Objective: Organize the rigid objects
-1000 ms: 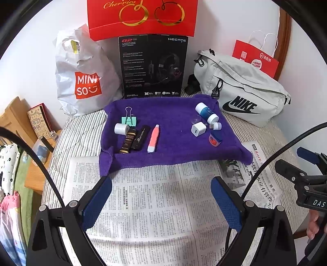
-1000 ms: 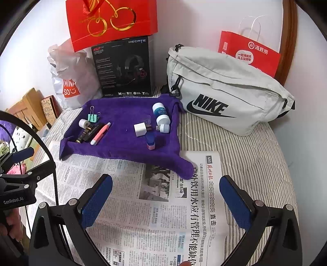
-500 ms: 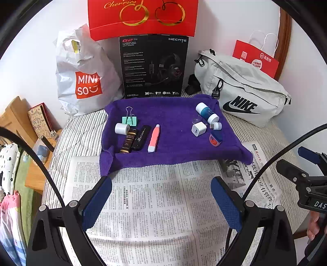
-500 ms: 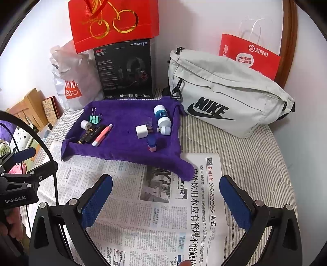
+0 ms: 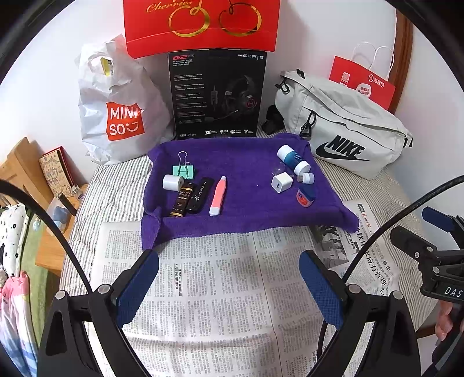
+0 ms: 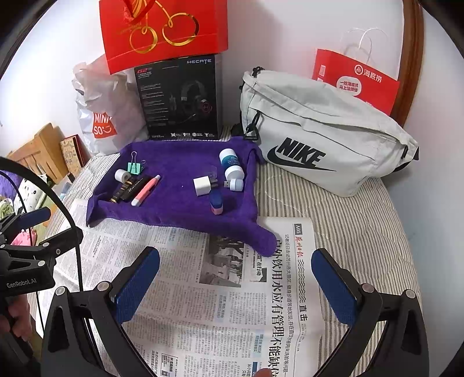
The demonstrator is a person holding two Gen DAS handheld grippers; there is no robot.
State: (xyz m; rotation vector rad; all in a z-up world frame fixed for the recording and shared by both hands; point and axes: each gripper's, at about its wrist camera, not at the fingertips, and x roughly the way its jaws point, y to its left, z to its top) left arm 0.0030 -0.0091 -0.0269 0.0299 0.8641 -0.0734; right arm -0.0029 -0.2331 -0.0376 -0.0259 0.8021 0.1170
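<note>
A purple towel (image 5: 246,171) (image 6: 177,200) holds small items. On its left lie a green binder clip (image 5: 183,171), a white tape roll (image 5: 172,182), two dark tubes (image 5: 181,200) and a pink pen (image 5: 218,196). On its right lie a blue-and-white bottle (image 5: 293,159), a white charger cube (image 5: 281,182) (image 6: 202,186), a small white USB plug (image 5: 306,177) and a blue-and-pink jar (image 5: 305,196) (image 6: 216,203). My left gripper (image 5: 229,285) and right gripper (image 6: 235,285) are both open and empty above the newspaper (image 5: 220,290), short of the towel.
At the back stand a Miniso bag (image 5: 121,116), a black headset box (image 5: 217,92), a red gift bag (image 5: 200,23), a grey Nike bag (image 6: 322,130) and a red paper bag (image 6: 356,78). A wooden side table (image 5: 43,208) stands left of the striped bed.
Both grippers have drifted slightly; the scene sits a little differently in each view. Nothing on the towel has moved, and both grippers stay open.
</note>
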